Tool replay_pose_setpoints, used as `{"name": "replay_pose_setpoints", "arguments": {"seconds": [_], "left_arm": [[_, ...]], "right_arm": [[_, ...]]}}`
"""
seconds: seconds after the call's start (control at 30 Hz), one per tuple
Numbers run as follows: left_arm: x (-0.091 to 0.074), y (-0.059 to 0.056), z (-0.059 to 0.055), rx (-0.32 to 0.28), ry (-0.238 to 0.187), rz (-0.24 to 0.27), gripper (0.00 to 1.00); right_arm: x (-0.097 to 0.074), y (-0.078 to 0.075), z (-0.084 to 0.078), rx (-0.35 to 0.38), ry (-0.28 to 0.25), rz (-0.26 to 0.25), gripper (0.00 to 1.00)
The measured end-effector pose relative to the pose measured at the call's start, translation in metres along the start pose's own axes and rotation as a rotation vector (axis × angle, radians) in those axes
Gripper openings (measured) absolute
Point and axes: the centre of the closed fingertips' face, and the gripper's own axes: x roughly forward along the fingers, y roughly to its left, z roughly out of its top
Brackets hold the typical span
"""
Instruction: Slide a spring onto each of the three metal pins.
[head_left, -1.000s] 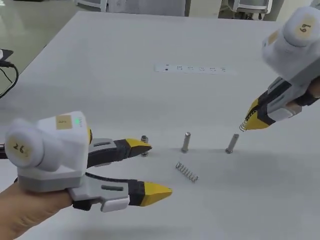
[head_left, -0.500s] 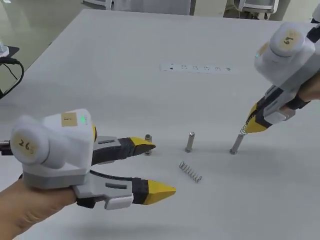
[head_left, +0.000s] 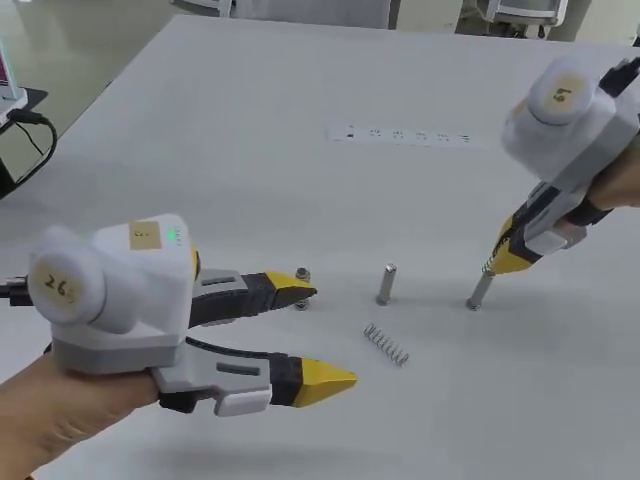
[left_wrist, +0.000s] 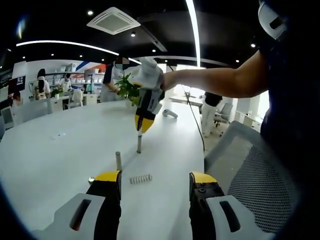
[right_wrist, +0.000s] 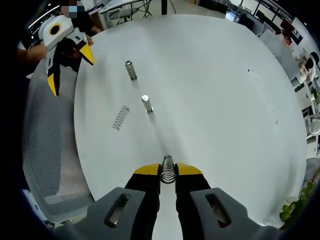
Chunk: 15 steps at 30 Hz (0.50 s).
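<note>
A short spring (right_wrist: 168, 176) is sitting pinched between the closed jaws of the right gripper (right_wrist: 168, 171), its open end facing the lens in the right gripper view; in the head view the gripper is slanting down from the upper right, and the spring's lower end is meeting the top of the end pin (head_left: 479, 291); whether the coils are over the pin's tip cannot be told from here. The end pin is standing upright on the white surface (head_left: 250, 160), in a row with the middle pin (head_left: 386, 284), which is bare, and the third pin (right_wrist: 131, 70), which is showing coils along its length in the right gripper view. A loose spring (head_left: 385, 344) is lying flat on the surface just in front of the middle pin, touching neither pin. The left gripper (head_left: 333, 336) is hovering low at the near left, a hand wrapped around its body; its jaws are standing wide apart and holding nothing, the upper yellow tip just beside the third pin and the loose spring lying ahead of the gap. Farther back, a flush power strip (head_left: 400, 135) is running across the surface; a mesh chair (left_wrist: 250, 165) is standing at its edge.
</note>
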Motion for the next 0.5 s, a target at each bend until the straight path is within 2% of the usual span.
{"name": "replay_pose_setpoints", "arguments": {"seconds": [0.5], "left_arm": [[0.0003,0.0002,-0.0001,-0.001,0.004,-0.003,0.49]], "right_arm": [[-0.0046,-0.0036,-0.0014,-0.001,0.031,-0.007,0.08]]}}
